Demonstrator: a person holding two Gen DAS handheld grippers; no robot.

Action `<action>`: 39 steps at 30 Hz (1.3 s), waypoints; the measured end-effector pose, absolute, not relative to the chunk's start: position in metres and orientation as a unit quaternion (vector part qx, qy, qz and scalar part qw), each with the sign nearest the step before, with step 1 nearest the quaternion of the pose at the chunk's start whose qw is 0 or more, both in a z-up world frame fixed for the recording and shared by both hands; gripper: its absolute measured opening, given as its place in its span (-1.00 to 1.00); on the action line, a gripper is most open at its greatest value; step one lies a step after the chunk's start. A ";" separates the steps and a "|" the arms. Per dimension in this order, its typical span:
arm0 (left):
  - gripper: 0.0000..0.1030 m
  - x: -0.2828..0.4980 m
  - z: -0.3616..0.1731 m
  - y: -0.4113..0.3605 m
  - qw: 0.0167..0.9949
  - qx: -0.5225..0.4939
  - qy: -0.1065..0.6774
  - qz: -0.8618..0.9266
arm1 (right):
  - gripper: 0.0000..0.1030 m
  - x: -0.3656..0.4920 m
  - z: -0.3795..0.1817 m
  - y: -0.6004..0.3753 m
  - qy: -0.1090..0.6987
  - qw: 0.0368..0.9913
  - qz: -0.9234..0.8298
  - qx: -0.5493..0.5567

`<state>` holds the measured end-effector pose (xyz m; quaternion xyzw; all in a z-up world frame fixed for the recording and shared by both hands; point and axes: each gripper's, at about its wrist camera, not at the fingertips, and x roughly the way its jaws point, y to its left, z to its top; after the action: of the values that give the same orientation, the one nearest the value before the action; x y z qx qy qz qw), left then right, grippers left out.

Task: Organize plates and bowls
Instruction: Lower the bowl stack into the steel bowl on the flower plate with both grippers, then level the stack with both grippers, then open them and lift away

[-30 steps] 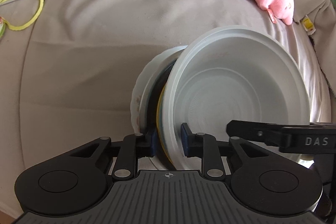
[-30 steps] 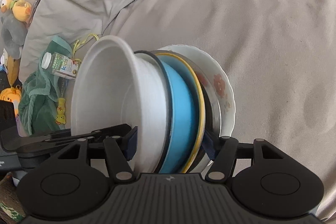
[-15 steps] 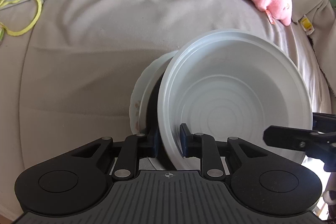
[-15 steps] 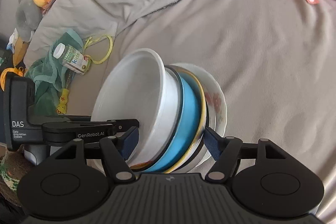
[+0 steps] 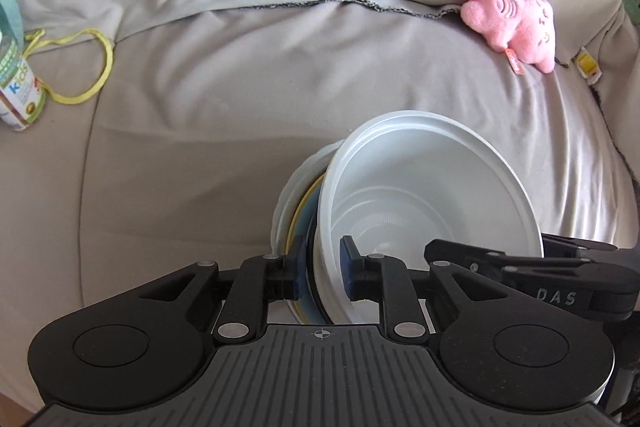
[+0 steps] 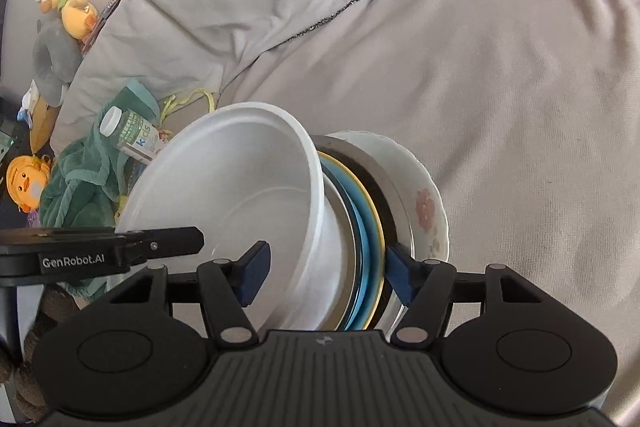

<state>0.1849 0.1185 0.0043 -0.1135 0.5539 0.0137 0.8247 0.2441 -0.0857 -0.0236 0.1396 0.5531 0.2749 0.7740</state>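
Note:
A stack of dishes is held on edge between both grippers above a beige sofa. A white plastic bowl (image 5: 432, 195) faces right in the left wrist view and left in the right wrist view (image 6: 240, 195). Behind it sit a blue plate with yellow rim (image 6: 366, 227), a dark-rimmed dish (image 6: 380, 187) and a floral white plate (image 6: 428, 211). My left gripper (image 5: 322, 273) is shut on the stack's rim. My right gripper (image 6: 326, 269) is shut across the stack from the other side.
A pink plush toy (image 5: 516, 23) lies at the sofa's back right. A vitamin bottle (image 5: 16, 87) and yellow cord (image 5: 92, 67) lie on the left, by a green towel (image 6: 84, 179) and duck toys (image 6: 68, 11). The beige cushion (image 5: 240, 107) spreads ahead.
Both grippers have lifted and pulled back with the stack; the sofa looks farther away. The stack has turned a little, and the bottle has come into the left view.

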 end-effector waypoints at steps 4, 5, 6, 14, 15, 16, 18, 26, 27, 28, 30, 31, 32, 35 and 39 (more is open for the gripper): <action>-0.66 0.170 0.022 0.119 0.858 -0.104 0.503 -0.015 | 0.22 0.233 -0.011 -0.088 0.528 0.791 0.288 0.107; -0.66 0.166 0.026 0.116 0.868 -0.096 0.487 -0.022 | 0.25 0.229 -0.004 -0.090 0.514 0.801 0.290 0.098; -0.64 0.161 0.031 0.113 0.878 -0.085 0.471 -0.026 | 0.25 0.225 0.003 -0.091 0.500 0.810 0.292 0.087; -0.60 0.140 0.010 0.092 0.883 -0.024 0.469 0.001 | 0.24 0.206 0.016 -0.092 0.501 0.814 0.286 0.063; -0.60 0.139 0.003 0.093 0.879 -0.028 0.477 0.002 | 0.15 0.203 0.011 -0.091 0.508 0.812 0.282 0.057; -0.54 0.136 -0.005 0.096 0.875 -0.037 0.483 0.001 | 0.10 0.200 0.006 -0.090 0.514 0.810 0.278 0.052; -0.52 0.134 -0.016 0.102 0.869 -0.064 0.490 -0.006 | 0.06 0.197 -0.005 -0.089 0.526 0.805 0.270 0.056; -0.44 0.130 -0.026 0.103 0.876 -0.085 0.475 -0.009 | 0.07 0.196 -0.013 -0.084 0.503 0.830 0.239 0.029; -0.44 0.130 -0.026 0.102 0.877 -0.082 0.474 -0.006 | 0.07 0.198 -0.015 -0.083 0.503 0.831 0.236 0.025; -0.46 0.131 -0.027 0.099 0.878 -0.076 0.472 -0.005 | 0.07 0.202 -0.018 -0.084 0.509 0.827 0.235 0.033; -0.46 0.132 -0.028 0.096 0.883 -0.064 0.465 -0.005 | 0.07 0.209 -0.025 -0.087 0.525 0.816 0.234 0.056; -0.45 0.132 -0.028 0.096 0.884 -0.063 0.464 -0.006 | 0.07 0.211 -0.028 -0.087 0.529 0.814 0.233 0.062; -0.45 0.134 -0.028 0.097 0.884 -0.065 0.463 -0.006 | 0.07 0.211 -0.031 -0.087 0.531 0.813 0.231 0.064; -0.44 0.137 -0.028 0.100 0.883 -0.076 0.464 -0.006 | 0.06 0.213 -0.036 -0.085 0.533 0.811 0.230 0.066; -0.38 0.142 -0.028 0.100 0.886 -0.074 0.458 -0.010 | -0.02 0.218 -0.036 -0.083 0.535 0.810 0.229 0.078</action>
<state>0.1422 0.1001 -0.0280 -0.0742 0.4583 -0.0100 0.8856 0.2181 -0.0829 -0.0364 0.0780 0.5345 0.2292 0.8098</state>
